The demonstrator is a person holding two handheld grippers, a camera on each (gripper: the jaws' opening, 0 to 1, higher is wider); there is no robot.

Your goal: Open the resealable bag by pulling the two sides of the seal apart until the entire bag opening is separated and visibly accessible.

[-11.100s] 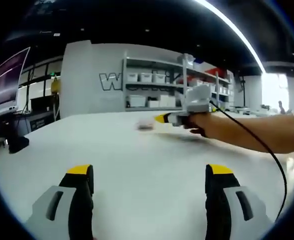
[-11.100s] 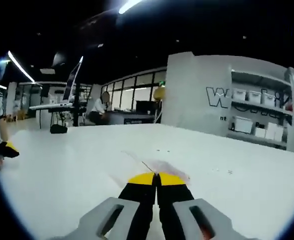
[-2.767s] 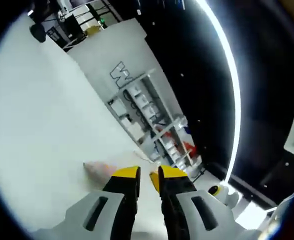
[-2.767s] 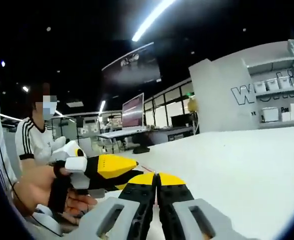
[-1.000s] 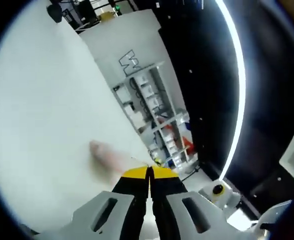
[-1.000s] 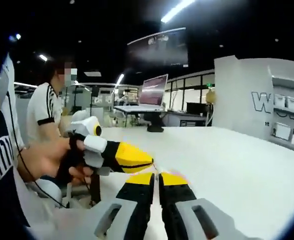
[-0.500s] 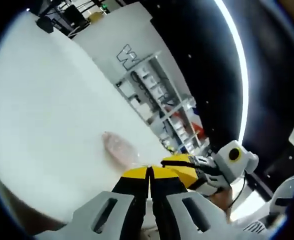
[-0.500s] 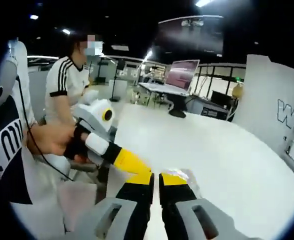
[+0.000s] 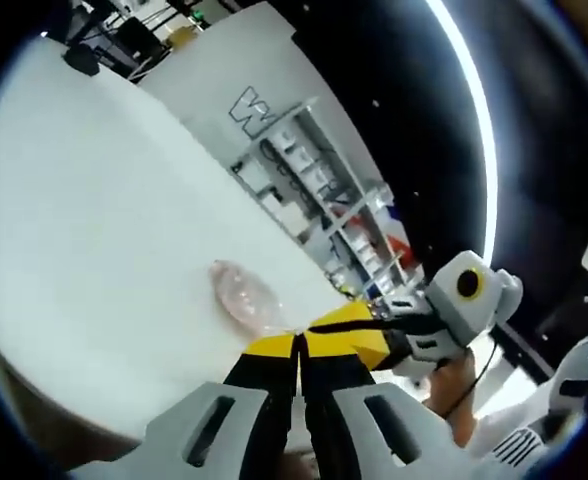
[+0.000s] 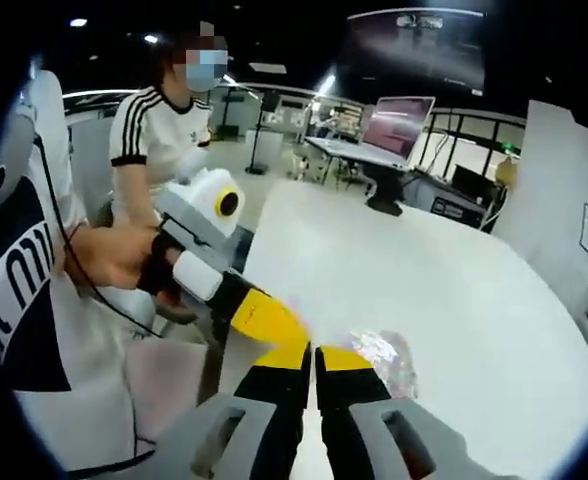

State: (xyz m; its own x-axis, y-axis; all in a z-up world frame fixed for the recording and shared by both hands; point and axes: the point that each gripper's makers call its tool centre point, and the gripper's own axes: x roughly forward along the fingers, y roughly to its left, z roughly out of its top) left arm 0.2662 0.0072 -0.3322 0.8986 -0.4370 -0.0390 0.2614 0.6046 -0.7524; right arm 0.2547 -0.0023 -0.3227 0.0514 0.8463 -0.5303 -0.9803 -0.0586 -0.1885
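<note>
1. Resealable bag (image 9: pixel 242 297), clear and crinkled with a pinkish tint, lying on the white worktop (image 9: pixel 84 230) close to its near edge, right at the tips of both tongs.
2. Left tongs (image 9: pixel 299 343) pressed together with no gap between the yellow tips, reaching the bag's near end; probably pinching one lip of the seal, though the film between the jaws too thin to confirm.
3. Right tongs (image 10: pixel 314 355) likewise closed to a hairline slit, tips at the bag's (image 10: pixel 382 352) near edge; grip on the other lip likely, contact itself not resolvable.
4. In the left gripper view, right tongs (image 9: pixel 346 344) coming in from the right, tips just beside the left ones; in the right gripper view, left tongs (image 10: pixel 271 328) angling in from the left, held by a hand (image 10: pixel 119 262).
5. Judged light, limp and slippery: thin film, likely to slide out of a shallow pinch or lift off the worktop.
6. Best hold: each lip just above the seal strip, near its middle, pulled in opposite directions.
7. Seal apparently not yet parted; opening not visible.
</note>
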